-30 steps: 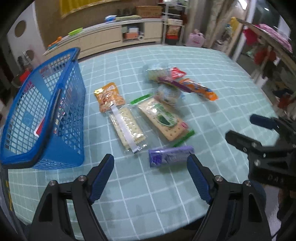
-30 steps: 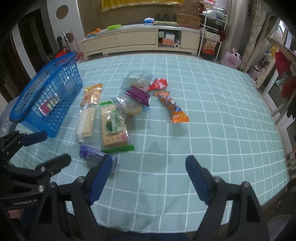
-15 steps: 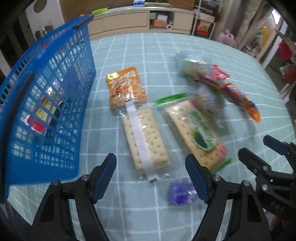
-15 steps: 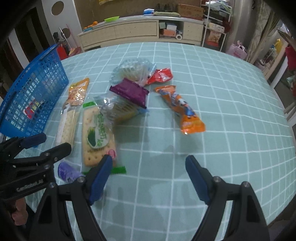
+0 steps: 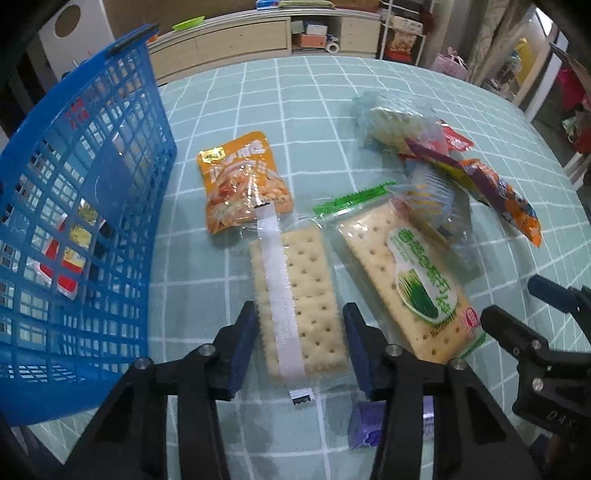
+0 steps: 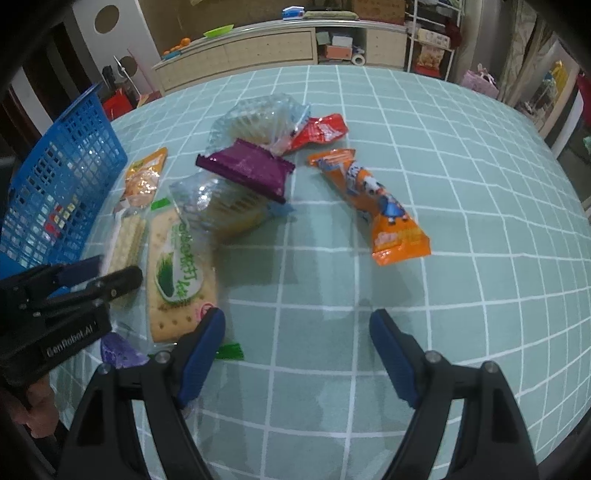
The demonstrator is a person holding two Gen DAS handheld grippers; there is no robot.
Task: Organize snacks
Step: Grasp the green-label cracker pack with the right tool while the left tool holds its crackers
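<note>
Your table is covered in a pale teal cloth with a white grid, filling most of both views. Behind it runs a long low beige sideboard with drawers and open cubbies, a green dish on top. A white panel with round holes stands at the left, a wire shelf rack at the right, and hanging clothes at the far right edge are blurred.

The blue basket sits at the table's left edge with some small packets inside; I cannot tell what kind.

Your left gripper points steeply down at the clear cracker pack with the white strip. Its jaws have just been closing and now stand narrow, one on each long side of that pack, right by its edges. I cannot tell whether the pads press it yet.

Beside that pack lie the green-label cracker pack to the right and the orange pouch beyond it, touching its far end. A purple wrapper lies partly under the left gripper's frame.

Your right gripper is wide apart over bare cloth, nothing between its fingers. Further out lie the orange cartoon-print bag, a red packet, a dark purple packet and two clear bags of pale biscuits, piled loosely mid-table.
</note>
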